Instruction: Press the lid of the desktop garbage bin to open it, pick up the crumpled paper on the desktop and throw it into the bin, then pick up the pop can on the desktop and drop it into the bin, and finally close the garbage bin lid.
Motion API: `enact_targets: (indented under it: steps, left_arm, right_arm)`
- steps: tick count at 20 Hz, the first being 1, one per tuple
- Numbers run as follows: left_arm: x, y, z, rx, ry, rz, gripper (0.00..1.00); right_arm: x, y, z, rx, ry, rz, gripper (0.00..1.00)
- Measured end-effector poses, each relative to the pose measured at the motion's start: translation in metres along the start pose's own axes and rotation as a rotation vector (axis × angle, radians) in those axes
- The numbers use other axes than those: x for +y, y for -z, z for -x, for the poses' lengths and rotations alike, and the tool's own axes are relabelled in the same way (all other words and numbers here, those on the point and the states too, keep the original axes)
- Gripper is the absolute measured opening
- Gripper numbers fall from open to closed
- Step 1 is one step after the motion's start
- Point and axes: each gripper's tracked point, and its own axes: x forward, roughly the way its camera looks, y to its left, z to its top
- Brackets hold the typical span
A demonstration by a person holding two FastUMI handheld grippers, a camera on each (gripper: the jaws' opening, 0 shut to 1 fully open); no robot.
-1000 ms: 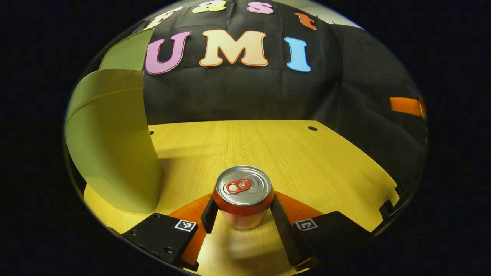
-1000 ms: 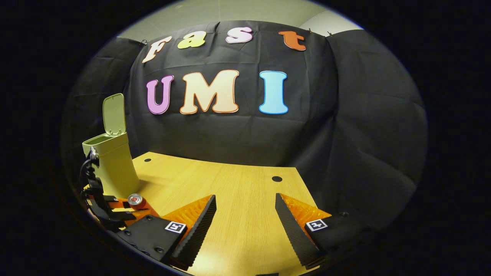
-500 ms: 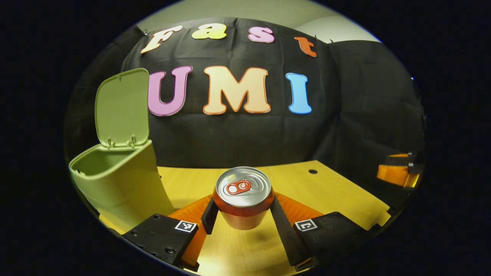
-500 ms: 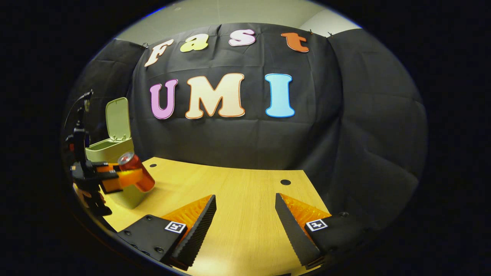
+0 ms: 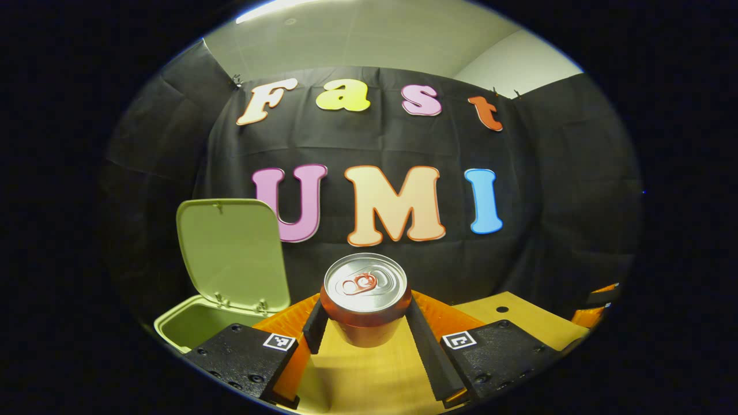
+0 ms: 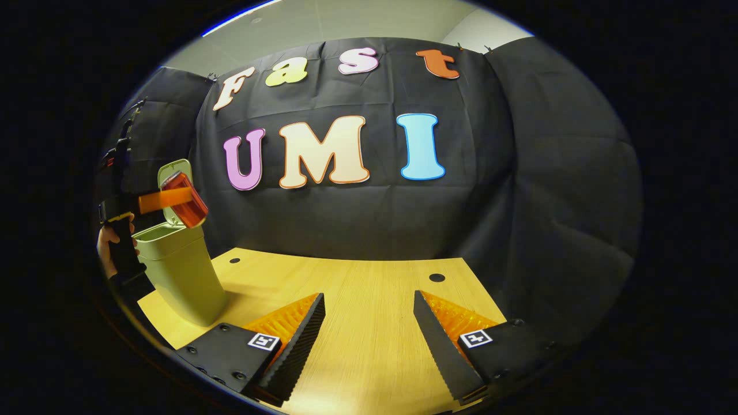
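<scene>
Left gripper (image 5: 365, 314) is clamping the pop can (image 5: 365, 298) between both fingers, one pressing on each side of the red body just under the silver top; the can is standing upright in the left gripper view, pull tab facing up, and hanging clear of the wooden desktop (image 5: 357, 380) below it; the green garbage bin (image 5: 199, 323) is sitting low and to the left of the can in that view, its mouth gaping and its lid (image 5: 233, 253) standing raised at the back on its hinges; inside of the bin is too dark to tell its contents. In the right gripper view the can is showing at the far left, held above the bin's open mouth and in front of the raised lid, tilted over on a slant; a hand (image 6: 109, 245) is gripping the left gripper's handle beside the bin; the bin is standing on the near left part of the desktop. Right gripper (image 6: 369, 328) is hanging low over the desktop with fingers spread wide and nothing between them, well apart from bin and can; two dark round holes (image 6: 436, 278) are showing in the desktop near its back edge.
</scene>
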Motion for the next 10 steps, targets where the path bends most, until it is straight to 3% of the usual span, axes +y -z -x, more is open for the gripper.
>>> enact_targets:
  steps: [4,10]
  left_arm:
    - [0.041,-0.012,0.006,-0.027,-0.080,-0.019,0.77]
    - [0.096,0.011,0.022,0.026,-0.192,-0.023,0.77]
  right_arm:
    - [0.015,0.000,-0.008,-0.001,-0.022,-0.005,0.97]
    - [0.036,0.002,-0.017,0.011,-0.057,0.006,0.97]
